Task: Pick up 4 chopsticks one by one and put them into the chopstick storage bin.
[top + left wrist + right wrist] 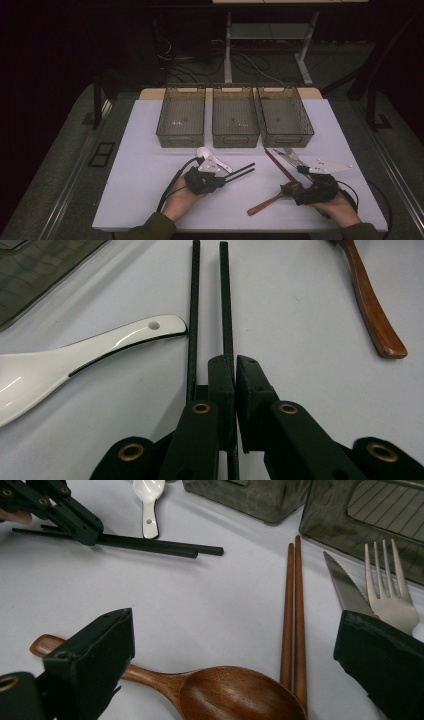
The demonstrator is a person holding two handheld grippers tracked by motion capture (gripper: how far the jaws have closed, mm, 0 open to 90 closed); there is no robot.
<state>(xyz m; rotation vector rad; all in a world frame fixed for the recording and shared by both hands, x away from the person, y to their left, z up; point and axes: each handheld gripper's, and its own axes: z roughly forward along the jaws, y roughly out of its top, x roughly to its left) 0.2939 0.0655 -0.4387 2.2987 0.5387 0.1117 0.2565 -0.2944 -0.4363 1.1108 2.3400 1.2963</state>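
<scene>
High view: we see the left hand-held gripper (218, 178) resting low on the white table (150, 200), its jaws closed on the black chopsticks (241, 171), which project from it toward the right. The white spoon (207, 156) lies just behind this gripper, partly covered by its grey plate. The right hand-held gripper (295, 187) sits at the near right, over the bowl end of the wooden spoon (265, 203), whose handle runs out toward the near left. The brown chopsticks (279, 165), a knife (283, 156) and a fork (295, 156) lie just beyond it. Three empty bins (235, 117) stand in a row at the far edge.

Left gripper view: we see the jaws nearly together, with one black chopstick (227, 315) pinched between the pads. The second stick runs alongside the outer face of one jaw; whether it is gripped cannot be told. The white spoon (75, 365) lies beside it, its bowl cut off at the frame edge.

Right gripper view: we see the jaws wide apart and holding nothing. The wooden spoon (220, 692) lies between them, its bowl cut off by the bottom edge. One jaw hides the fork (390, 590) handle.
</scene>
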